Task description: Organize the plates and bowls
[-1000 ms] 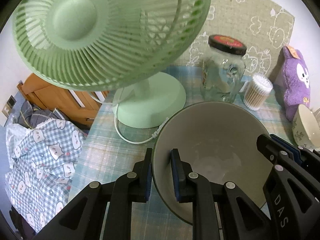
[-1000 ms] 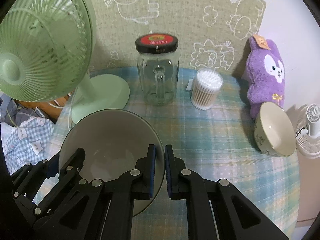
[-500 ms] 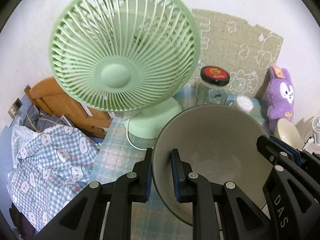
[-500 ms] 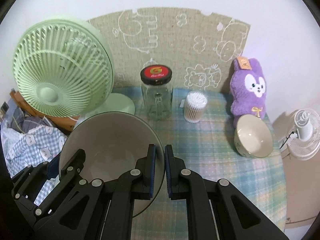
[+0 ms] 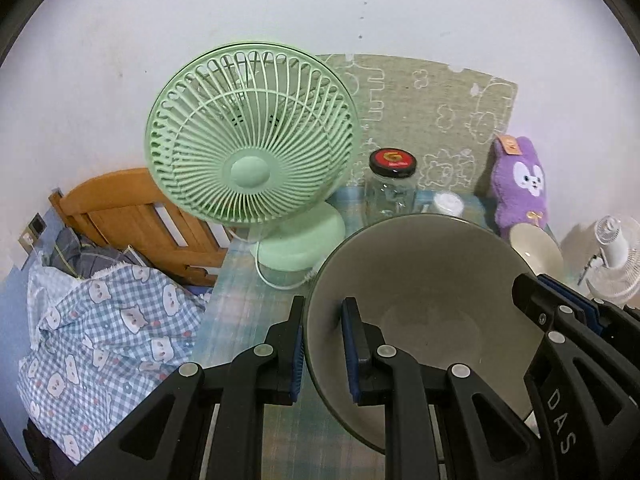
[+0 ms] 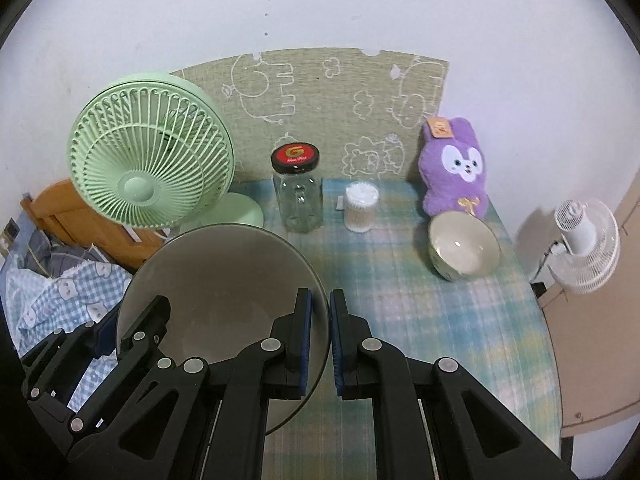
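Note:
A large grey bowl (image 5: pixel 424 288) is held in the air above the checked table by both grippers. My left gripper (image 5: pixel 322 348) is shut on its left rim. My right gripper (image 6: pixel 320 340) is shut on its right rim; the bowl also shows in the right wrist view (image 6: pixel 224 280). The right gripper's black fingers (image 5: pixel 560 320) show at the bowl's far side in the left wrist view. A small cream bowl (image 6: pixel 464 246) stands on the table at the right, in front of the purple plush toy (image 6: pixel 456 168).
A green fan (image 6: pixel 148 168) stands at the table's back left, with a glass jar (image 6: pixel 298 196) and a cotton-swab tub (image 6: pixel 360 208) beside it. A small white fan (image 6: pixel 584 244) is past the table's right edge (image 6: pixel 548 344). A checked cloth (image 5: pixel 100 320) lies left.
Both grippers have risen and pulled back with the grey bowl between them. The fan, jar and small bowl now look smaller and farther away.

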The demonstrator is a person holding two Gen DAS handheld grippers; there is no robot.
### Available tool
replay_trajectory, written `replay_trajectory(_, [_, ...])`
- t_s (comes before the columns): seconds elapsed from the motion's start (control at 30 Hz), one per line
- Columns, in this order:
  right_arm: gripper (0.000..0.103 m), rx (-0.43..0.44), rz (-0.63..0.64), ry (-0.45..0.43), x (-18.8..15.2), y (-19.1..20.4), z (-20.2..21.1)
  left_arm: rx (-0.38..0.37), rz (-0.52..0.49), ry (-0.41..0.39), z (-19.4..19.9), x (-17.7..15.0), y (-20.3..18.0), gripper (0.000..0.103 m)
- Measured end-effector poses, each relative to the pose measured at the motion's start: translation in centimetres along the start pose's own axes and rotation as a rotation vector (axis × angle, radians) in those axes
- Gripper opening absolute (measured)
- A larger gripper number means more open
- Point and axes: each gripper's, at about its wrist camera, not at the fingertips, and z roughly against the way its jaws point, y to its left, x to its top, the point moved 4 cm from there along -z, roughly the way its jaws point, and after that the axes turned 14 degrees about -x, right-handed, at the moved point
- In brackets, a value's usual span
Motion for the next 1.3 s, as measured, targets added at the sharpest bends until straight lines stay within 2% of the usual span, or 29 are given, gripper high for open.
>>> replay_trajectory(0.63, [0.012,-0.061,-0.027,-0.012,-8.7,-2.9,7.1,-0.059,-0.037,0.011,6.2,-7.6,-2.0,0.015])
replay_trajectory(1.3, [0.012,-0.085,-0.026,0.093,-17.0,-2.5,6.5,-0.088,-0.012,0.121,5.6,-15.4,-1.1,0.015])
